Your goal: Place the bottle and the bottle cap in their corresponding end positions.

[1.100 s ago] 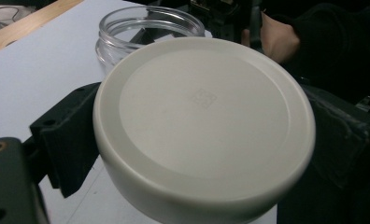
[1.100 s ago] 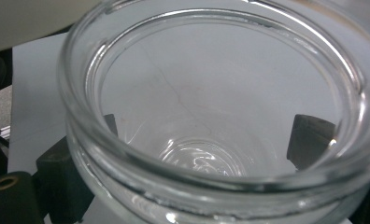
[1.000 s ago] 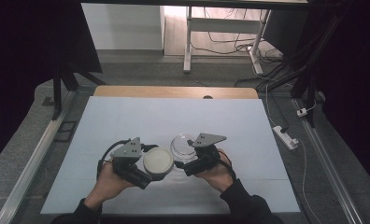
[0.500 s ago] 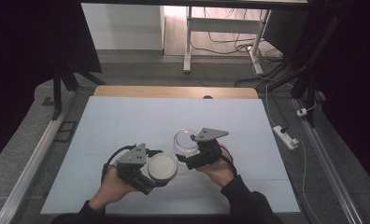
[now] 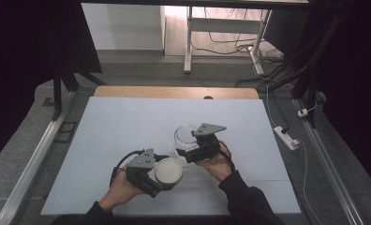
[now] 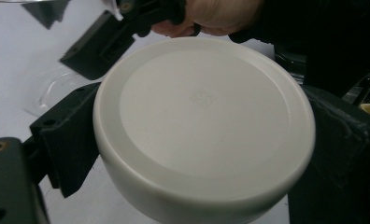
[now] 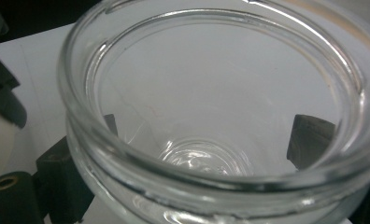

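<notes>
on the pale blue desk [image 5: 127, 122], the person's left tool [image 5: 161, 177] holds a round cream lid [image 5: 168, 171] near the front edge, a little left of centre. in the left gripper view the lid [image 6: 204, 126] sits flat side up between the two black jaws, which press against its rim on either side, so this tool is closed on the lid as far as the lid's width lets it. the lid looks lifted just off the desk, though how far cannot be told.

the right tool [image 5: 186, 152] lies just beyond and to the right of the lid, gripped by the person's right hand [image 5: 216, 161] with a dark sleeve behind it. it holds a clear glass jar [image 5: 186, 134], which stands further from the person than the lid, apart from it. in the right gripper view the jar [image 7: 220, 116] shows its open mouth and thick rim, empty inside, with the jaws visible through the glass on either side of its body, closed against the wall.

lid and jar are separate, the jar's mouth uncovered. a wooden strip [image 5: 174, 92] borders the far edge of the desk.
</notes>
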`<state>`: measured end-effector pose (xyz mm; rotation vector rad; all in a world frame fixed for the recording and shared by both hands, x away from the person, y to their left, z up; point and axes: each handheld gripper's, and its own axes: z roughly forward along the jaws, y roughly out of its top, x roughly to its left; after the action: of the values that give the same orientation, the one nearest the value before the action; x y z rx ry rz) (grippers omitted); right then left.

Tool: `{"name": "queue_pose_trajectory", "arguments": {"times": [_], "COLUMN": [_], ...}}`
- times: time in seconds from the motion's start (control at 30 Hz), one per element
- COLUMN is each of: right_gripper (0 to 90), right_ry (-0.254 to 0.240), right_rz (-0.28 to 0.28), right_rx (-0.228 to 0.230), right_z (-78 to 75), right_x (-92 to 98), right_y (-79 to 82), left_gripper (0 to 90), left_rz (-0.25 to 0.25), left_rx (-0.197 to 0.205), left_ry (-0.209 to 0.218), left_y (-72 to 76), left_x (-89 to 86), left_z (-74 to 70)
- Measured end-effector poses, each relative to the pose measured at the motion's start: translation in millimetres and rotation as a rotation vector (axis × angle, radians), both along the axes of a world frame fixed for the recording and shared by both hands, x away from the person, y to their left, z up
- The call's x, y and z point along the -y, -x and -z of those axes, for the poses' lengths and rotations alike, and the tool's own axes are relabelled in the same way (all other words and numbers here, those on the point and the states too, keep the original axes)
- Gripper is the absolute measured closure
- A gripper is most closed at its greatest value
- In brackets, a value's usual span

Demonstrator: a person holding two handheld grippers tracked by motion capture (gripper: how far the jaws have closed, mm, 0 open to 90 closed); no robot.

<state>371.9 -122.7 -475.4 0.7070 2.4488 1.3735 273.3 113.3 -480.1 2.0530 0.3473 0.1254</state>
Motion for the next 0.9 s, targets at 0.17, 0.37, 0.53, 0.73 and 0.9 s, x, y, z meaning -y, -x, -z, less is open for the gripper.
{"name": "queue_pose_trajectory", "arguments": {"times": [0.17, 0.37, 0.53, 0.73, 0.9], "right_gripper": [6.8, 6.8, 6.8, 6.8, 6.8], "right_ry": [0.004, 0.007, 0.02, 0.025, 0.029], "right_rz": [0.013, 0.03, 0.036, 0.045, 0.048], "right_rx": [-0.007, -0.01, -0.012, -0.015, -0.02], "right_z": [4.2, 7.5, 13.2, 18.1, 21.4], "right_x": [-4.2, -9.7, -14.2, -18.3, -22.4], "right_y": [-9.5, -20.1, -29.0, -37.0, -41.2], "left_gripper": [8.1, 8.1, 8.1, 8.1, 8.1], "left_rz": [0.002, -0.007, -0.005, -0.006, -0.034], "left_rx": [0.004, 0.004, 0.01, 0.007, -0.005], "left_ry": [-0.015, -0.031, -0.061, -0.104, -0.143], "left_y": [-4.2, -12.0, -17.6, -21.3, -26.1], "left_x": [6.7, 13.1, 19.6, 23.5, 25.5], "left_z": [7.9, 18.7, 27.4, 37.5, 44.5]}}
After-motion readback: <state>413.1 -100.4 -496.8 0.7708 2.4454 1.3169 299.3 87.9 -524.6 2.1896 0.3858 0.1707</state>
